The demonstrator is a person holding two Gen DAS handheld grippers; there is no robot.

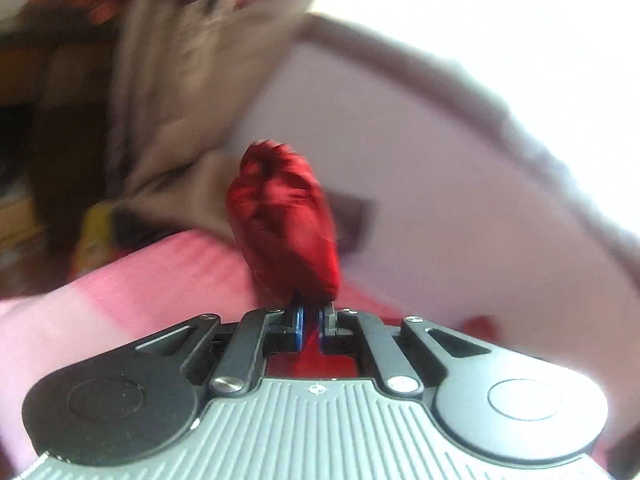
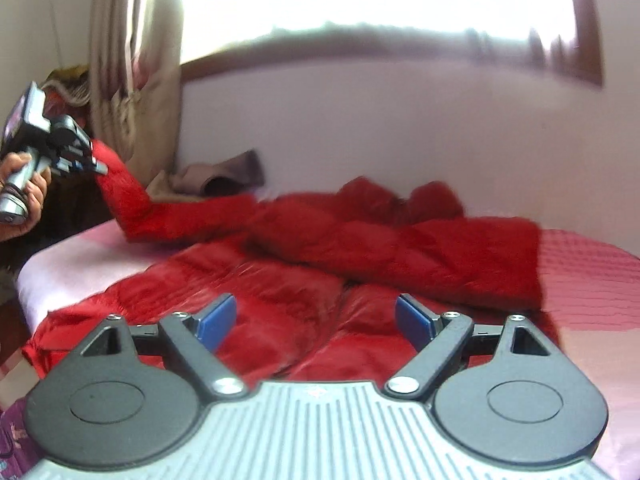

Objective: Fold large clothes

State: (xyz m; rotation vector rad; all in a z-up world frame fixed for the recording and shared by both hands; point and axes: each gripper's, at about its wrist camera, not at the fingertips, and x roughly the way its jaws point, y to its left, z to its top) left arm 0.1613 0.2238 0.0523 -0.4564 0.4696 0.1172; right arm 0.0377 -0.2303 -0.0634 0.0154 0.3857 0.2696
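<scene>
A red puffy jacket [image 2: 360, 248] lies spread across a pink bed [image 2: 592, 276], its long axis running left to right ahead of the right gripper [image 2: 316, 320], whose jaws stand wide and empty just above the fabric. The left gripper [image 1: 310, 320] is pinched tight on the sleeve [image 2: 124, 196], lifted off the bed at the jacket's far left end. The left hand is nearer that sleeve; the jacket body lies below and ahead of the right.

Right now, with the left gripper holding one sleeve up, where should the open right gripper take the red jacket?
Probably the other sleeve, lying folded across the red jacket just beyond the right gripper. Its raised near edge gives the open jaws something to close over, so come in low from the near side. The left gripper is shut on the far sleeve end.
</scene>
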